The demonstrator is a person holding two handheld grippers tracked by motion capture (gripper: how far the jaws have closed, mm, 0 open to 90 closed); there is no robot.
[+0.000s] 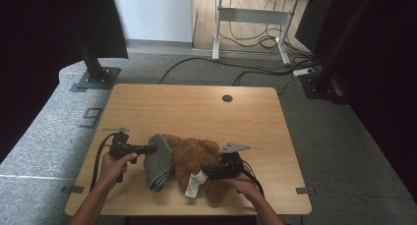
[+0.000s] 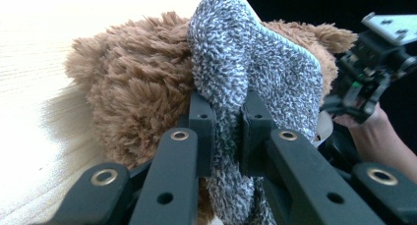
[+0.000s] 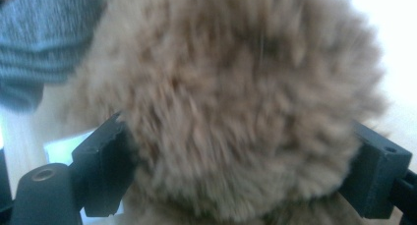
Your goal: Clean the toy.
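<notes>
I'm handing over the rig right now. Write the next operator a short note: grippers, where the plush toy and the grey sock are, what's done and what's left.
Left gripper: shut on the grey sock, holding it against the left end of the brown plush toy.
Right gripper: fingers spread wide on either side of a furry part of the toy; whether the pads press it is unclear.
The toy lies near the front edge of the wooden table, with a white tag at its front.
Done: sock picked up and brought to the toy.
Left, probably: pull the sock over the toy while the right gripper steadies it.
</notes>
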